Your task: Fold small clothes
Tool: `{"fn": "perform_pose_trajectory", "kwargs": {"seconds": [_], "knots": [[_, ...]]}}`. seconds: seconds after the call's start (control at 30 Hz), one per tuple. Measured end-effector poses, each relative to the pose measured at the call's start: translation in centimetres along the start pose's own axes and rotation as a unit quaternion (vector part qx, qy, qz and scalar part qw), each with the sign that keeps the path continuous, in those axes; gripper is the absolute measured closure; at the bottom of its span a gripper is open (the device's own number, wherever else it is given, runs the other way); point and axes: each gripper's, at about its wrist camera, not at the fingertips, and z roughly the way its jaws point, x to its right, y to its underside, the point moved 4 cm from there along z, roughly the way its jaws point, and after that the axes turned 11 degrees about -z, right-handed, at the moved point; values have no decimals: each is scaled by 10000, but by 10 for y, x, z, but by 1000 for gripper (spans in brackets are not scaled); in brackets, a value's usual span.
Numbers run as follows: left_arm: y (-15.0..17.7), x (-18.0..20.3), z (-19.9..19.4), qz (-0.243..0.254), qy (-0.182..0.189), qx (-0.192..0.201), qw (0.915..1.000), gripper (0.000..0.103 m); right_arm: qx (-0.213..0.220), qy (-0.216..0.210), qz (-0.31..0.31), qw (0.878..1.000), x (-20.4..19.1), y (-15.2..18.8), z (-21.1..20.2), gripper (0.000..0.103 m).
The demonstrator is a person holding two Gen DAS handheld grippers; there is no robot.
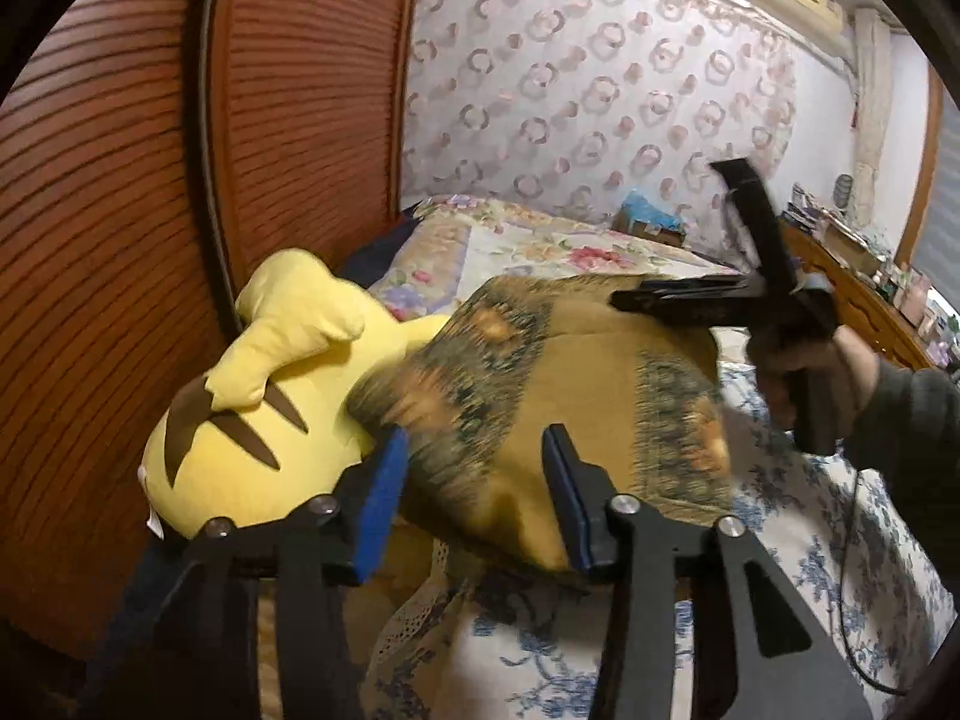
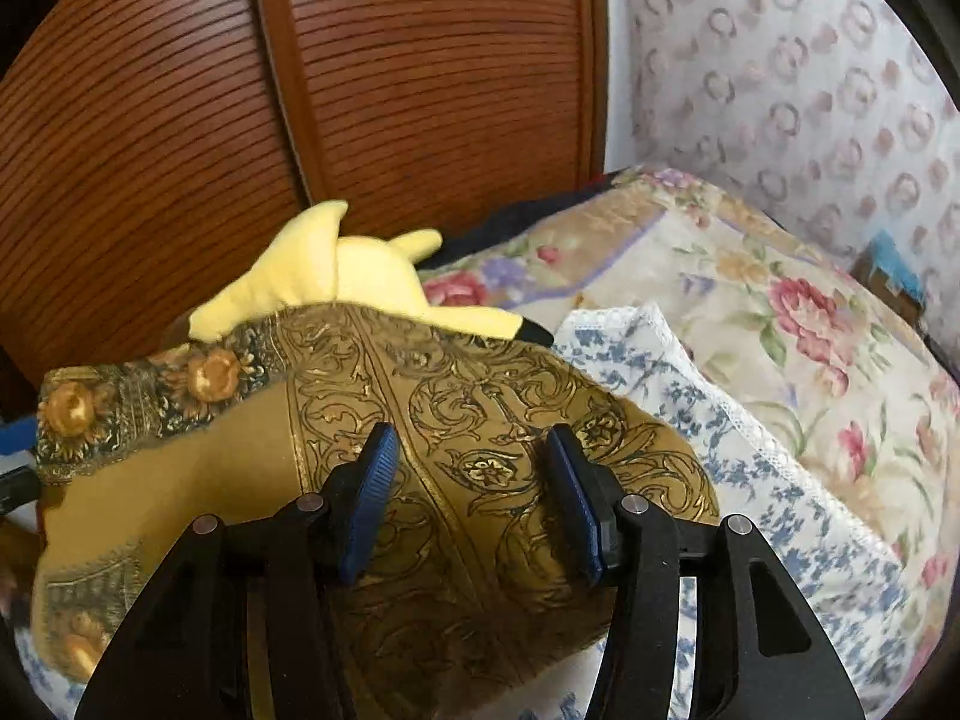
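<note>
1. Position: mustard patterned cloth [image 2: 420,456] lies heaped on the bed [image 2: 810,372], over the blue-flowered lace-edged sheet [image 2: 750,462]; its far edge rests against the yellow plush toy [image 1: 240,408] by the slatted wooden door [image 2: 420,90].
2. Left gripper [image 1: 474,498]: jaws stand part-way apart; the cloth's near edge sits between the blue pads [image 1: 384,498] but they do not appear to press it, so I judge nothing gripped.
3. Right gripper [image 2: 474,498]: jaws likewise about half open, poised just above the scroll-printed panel; nothing held; in the left view it shows beyond the cloth's right side, blurred, in the person's hand [image 1: 804,372].
4. Handling (judgement): thin, light, limp fabric; it drapes over whatever is under it and holds creases; probably a little slick, so a shallow pinch could slide off; not fragile.
5. Where to take hold (judgement): the darker sunflower-border edge [image 2: 138,402] and the corners, one gripper at each, rather than the loose middle.
6. Orientation: long axis seems to run left to right across the right view; printed bands run from near to far; true outline unclear because it is bunched; fold not yet squared.
</note>
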Motion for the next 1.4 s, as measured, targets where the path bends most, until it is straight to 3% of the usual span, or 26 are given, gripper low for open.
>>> {"fn": "perform_pose_trajectory", "kwargs": {"seconds": [0.1,0.23,0.4,0.57,0.73,1.0,1.4], "knots": [[-1,15,-3,87,242,-20,9997,50,23,46,40,10000,-1,1,-2,50],[10,33,9,286,342,-335,9984,50,-45,174,81,9998,-2,-1,-11,50],[30,43,24,500,229,-747,9957,50,53,265,128,9996,-7,4,-43,50],[38,44,33,489,207,-891,9946,50,184,276,129,9994,-18,18,-83,50],[37,47,24,526,174,-742,9957,50,281,439,278,9983,-29,46,-128,50],[33,71,-17,696,429,-292,9962,47,544,905,605,9926,-48,93,-205,50],[43,140,-73,1055,974,174,9895,47,814,1812,1074,9742,-79,155,-295,27]]}}
